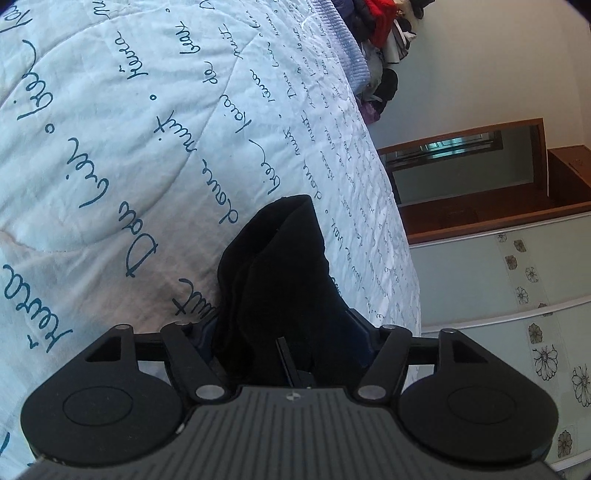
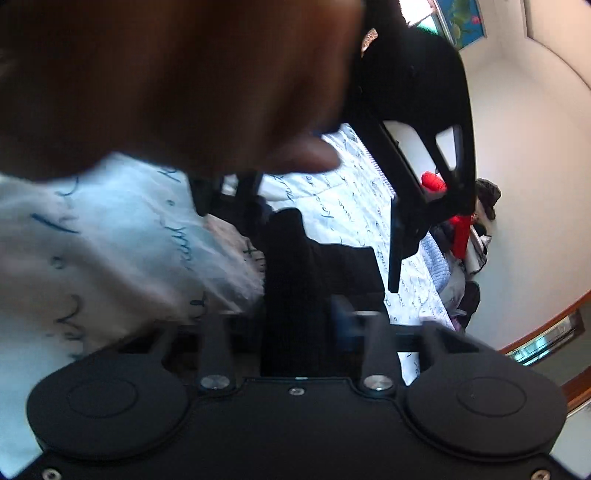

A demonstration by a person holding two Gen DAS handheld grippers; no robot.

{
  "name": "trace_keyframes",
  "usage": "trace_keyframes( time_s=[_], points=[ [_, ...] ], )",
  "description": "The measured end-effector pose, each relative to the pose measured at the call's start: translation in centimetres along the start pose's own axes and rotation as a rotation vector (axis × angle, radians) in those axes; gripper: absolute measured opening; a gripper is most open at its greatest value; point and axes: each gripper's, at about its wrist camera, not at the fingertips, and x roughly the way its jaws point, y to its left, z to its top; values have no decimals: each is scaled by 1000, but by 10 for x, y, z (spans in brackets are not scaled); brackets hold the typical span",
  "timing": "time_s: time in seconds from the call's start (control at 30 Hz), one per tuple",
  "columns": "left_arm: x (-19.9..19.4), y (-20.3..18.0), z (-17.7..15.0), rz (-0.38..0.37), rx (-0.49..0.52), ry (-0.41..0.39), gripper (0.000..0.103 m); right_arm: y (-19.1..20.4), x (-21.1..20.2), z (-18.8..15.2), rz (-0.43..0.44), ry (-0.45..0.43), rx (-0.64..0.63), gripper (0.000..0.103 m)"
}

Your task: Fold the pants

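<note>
The black pants (image 1: 280, 266) lie bunched in a thick fold on the pale blue quilt (image 1: 147, 147). In the left wrist view my left gripper (image 1: 284, 325) straddles the bundle; the cloth fills the wide gap between its blue pads (image 1: 360, 339), so it looks shut on it. In the blurred right wrist view the pants (image 2: 317, 266) run straight into my right gripper (image 2: 299, 314), whose narrow jaws are shut on the cloth. The left gripper (image 2: 295, 236) and the hand (image 2: 166, 81) holding it loom above from the far side.
The quilt (image 2: 92, 229) with dark script covers the bed. The bed's edge (image 1: 402, 258) runs down the right, with flowered wardrobe doors (image 1: 498, 295) and a wooden frame (image 1: 480, 177) beyond. Heaped clothes, some red (image 1: 380, 22), lie at the far end by the wall.
</note>
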Motion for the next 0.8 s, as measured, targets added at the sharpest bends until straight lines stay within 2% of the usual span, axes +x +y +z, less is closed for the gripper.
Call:
trace_keyframes(
  time_s=[0.1, 0.17, 0.23, 0.3, 0.37, 0.43, 0.57, 0.67, 0.77, 0.8],
  points=[
    [-9, 1, 6, -5, 12, -46, 89, -14, -5, -6, 18, -35, 69, 16],
    [-13, 3, 13, -23, 6, -66, 96, -30, -10, -11, 43, -61, 165, 16],
    [-12, 2, 19, -51, 17, -34, 100, -56, -15, -18, 112, -81, 325, 16],
    [-3, 0, 22, -76, 24, 16, 100, -81, -19, -28, 180, -109, 476, 16],
    [7, -3, 23, -83, 27, 44, 100, -98, -23, -37, 199, -125, 554, 16],
    [21, -9, 23, -78, 45, 67, 100, -106, -28, -41, 191, -140, 566, 16],
    [42, -23, 25, -81, 80, 112, 100, -103, -36, -39, 167, -147, 500, 16],
    [53, -35, 28, -43, 132, 134, 100, -93, -34, -36, 157, -151, 436, 16],
    [61, -46, 29, 19, 208, 142, 93, -90, -39, -37, 158, -157, 431, 16],
    [64, -49, 28, 31, 229, 150, 88, -91, -40, -37, 156, -159, 435, 16]
  ],
)
